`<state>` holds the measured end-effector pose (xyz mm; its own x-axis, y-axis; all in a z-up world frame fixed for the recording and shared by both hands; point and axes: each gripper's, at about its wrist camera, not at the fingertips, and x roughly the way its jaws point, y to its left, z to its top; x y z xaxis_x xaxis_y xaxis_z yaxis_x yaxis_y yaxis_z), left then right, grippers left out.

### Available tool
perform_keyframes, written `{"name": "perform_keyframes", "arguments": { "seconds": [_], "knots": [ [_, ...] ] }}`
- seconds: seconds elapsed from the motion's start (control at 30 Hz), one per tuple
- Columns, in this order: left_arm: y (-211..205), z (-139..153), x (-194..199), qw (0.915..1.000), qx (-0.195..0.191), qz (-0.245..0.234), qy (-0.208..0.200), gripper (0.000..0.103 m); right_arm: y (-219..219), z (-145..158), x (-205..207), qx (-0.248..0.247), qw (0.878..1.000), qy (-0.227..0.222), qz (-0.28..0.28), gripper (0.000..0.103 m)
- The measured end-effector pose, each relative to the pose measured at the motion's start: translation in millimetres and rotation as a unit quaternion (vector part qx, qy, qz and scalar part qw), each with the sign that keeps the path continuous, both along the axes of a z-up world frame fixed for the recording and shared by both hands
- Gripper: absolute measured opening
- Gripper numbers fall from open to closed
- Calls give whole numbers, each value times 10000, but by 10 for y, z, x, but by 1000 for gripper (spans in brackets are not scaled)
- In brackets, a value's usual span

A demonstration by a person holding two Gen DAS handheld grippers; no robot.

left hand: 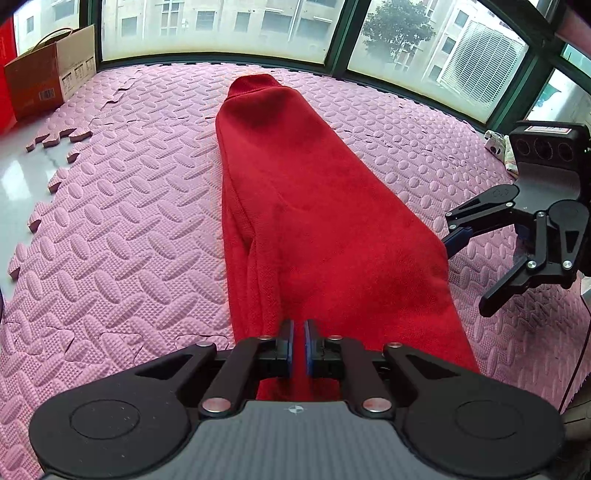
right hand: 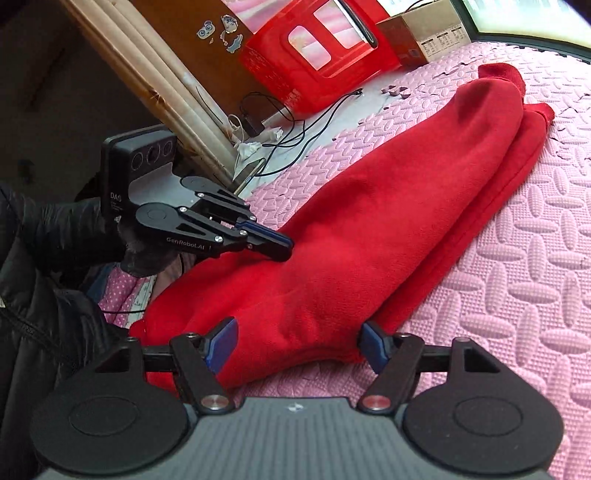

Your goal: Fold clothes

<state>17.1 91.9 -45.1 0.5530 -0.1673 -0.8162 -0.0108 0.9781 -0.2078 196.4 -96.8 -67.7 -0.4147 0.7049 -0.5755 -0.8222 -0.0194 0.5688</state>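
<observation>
So there's one red garment [left hand: 306,206] on the pink foam mat [left hand: 122,236], folded lengthwise into a long narrow strip. Its long axis runs straight away from the left gripper [left hand: 299,341], with the far tip pointing toward the windows [left hand: 221,26]. From the right wrist view you can count two cuffed ends side by side at that far tip, so I'd guess trouser legs or sleeves laid together, but the fisheye makes it hard to be sure.

The left gripper is clamped tight on the near end of the fabric, blue pads pinched together with the cloth between them. The right gripper [right hand: 297,345] sits off to the left one's right, jaws spread wide, the near corner of the garment lying between its fingers with the pads not pressing on it.

Around it: one cardboard box [left hand: 48,77] far off to the front-left of the left gripper, one red plastic bin [right hand: 314,62] beside it, some black cables [right hand: 295,125] and crumpled tissue [right hand: 247,149] on the bare floor past the mat edge. A few mat tiles have lifted. Nothing sits on the garment itself. A black-sleeved arm [right hand: 55,236] holds the left gripper.
</observation>
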Motion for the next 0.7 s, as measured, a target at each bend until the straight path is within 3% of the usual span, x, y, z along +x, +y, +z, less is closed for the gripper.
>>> {"name": "perform_keyframes", "arguments": {
  "seconds": [0.3,0.47,0.7],
  "knots": [
    [46,1,96,9989,155,-443,4,9,-125,86,-145,-222,9991,-351,-35,71],
    [38,39,108,9986,136,-516,3,10,-213,272,37,-127,9941,-692,-830,70],
    [47,125,271,9987,97,-427,-252,21,112,328,516,-322,9651,-1156,-2328,69]
  ]
}}
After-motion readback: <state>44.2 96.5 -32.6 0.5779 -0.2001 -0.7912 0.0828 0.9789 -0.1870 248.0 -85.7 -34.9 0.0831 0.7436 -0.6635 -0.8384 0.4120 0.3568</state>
